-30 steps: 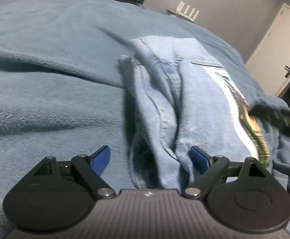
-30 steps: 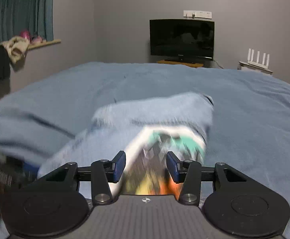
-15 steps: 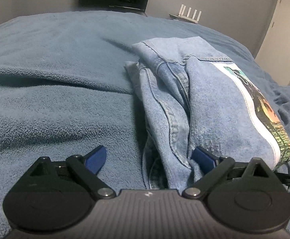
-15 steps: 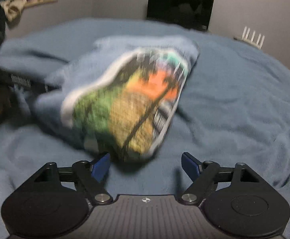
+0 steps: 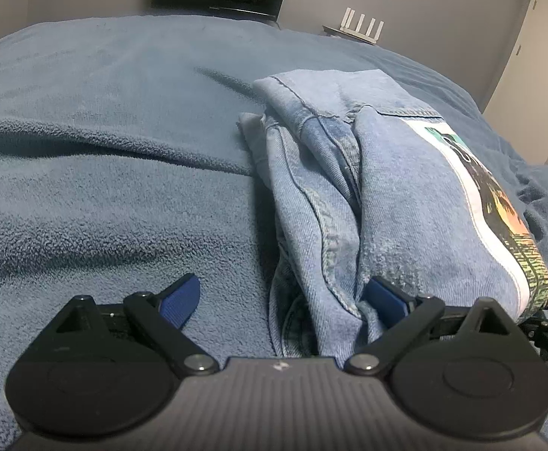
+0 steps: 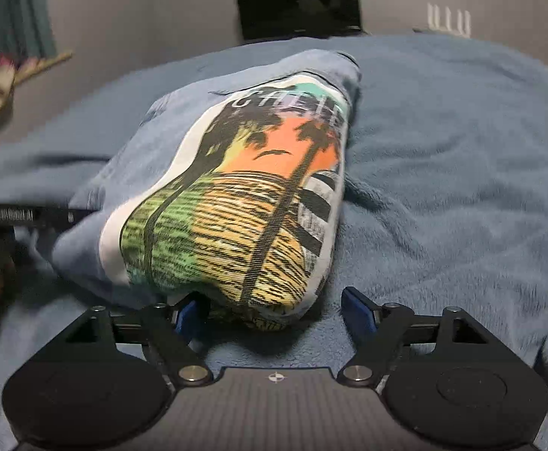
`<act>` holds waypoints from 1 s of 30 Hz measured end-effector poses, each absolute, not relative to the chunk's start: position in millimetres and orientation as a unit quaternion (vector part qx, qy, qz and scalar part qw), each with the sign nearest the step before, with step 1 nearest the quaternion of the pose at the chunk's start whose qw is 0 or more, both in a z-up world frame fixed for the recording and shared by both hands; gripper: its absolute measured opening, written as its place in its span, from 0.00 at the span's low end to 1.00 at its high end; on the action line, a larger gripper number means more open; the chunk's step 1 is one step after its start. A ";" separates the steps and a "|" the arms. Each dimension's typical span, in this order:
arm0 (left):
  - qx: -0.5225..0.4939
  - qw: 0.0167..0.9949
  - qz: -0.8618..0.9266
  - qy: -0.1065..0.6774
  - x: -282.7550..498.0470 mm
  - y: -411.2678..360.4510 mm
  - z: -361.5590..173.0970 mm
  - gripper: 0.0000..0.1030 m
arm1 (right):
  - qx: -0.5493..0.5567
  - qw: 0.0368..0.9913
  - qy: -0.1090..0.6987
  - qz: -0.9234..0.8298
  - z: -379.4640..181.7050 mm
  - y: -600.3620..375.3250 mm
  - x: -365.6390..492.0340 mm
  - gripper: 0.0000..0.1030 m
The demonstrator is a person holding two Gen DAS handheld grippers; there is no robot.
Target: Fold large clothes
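My left gripper [image 5: 285, 300] and right gripper [image 6: 274, 310] both spread wide, gripping nothing. The folded denim garment [image 5: 353, 203], a rounded bundle with stitched seams and glossy palm print, lies on the fleecy blue bed [image 5: 105, 188] right of centre, its near end between my fingers [image 5: 183, 297].

2 low, close views are aimed across the bed [image 5: 86, 188] toward the TV [image 6: 298, 0]; the folded denim jacket [image 5: 405, 195] is shared.

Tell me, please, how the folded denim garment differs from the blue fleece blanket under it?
The folded light-blue denim garment is bundled into a thick stack; the blue fleece blanket lies spread wide. The denim shows stitched seams and a colourful palm-tree print; the blanket is plain and fuzzy. Both are blue fabric.
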State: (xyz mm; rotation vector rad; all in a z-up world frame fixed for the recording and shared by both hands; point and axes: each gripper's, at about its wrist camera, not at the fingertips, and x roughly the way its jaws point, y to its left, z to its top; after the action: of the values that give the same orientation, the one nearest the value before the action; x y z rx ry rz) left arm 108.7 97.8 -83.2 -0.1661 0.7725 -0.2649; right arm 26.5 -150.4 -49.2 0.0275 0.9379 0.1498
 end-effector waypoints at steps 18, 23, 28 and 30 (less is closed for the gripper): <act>-0.077 0.915 -0.135 0.373 109.2 98.8 -85.5 0.96 | -0.007 0.903 0.429 0.017 -55.4 -158.9 11.4 0.70; -0.084 0.921 -0.121 0.361 100.3 103.2 -85.0 0.96 | -0.007 0.900 0.435 0.023 -53.4 -159.6 13.3 0.73; -0.115 0.933 -0.108 0.325 69.7 108.5 -65.8 0.96 | -0.021 0.892 0.450 0.039 -44.8 -157.3 1.3 0.86; -0.137 0.932 -0.116 0.314 55.7 111.1 -57.2 0.96 | -0.025 0.889 0.454 0.052 -39.3 -154.6 -8.0 0.94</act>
State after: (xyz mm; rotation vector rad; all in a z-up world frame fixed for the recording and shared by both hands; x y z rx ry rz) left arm 55.7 111.1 -57.2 -0.2798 0.6436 -0.2379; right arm -8.0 -154.6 -39.3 -0.0513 0.9423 0.1073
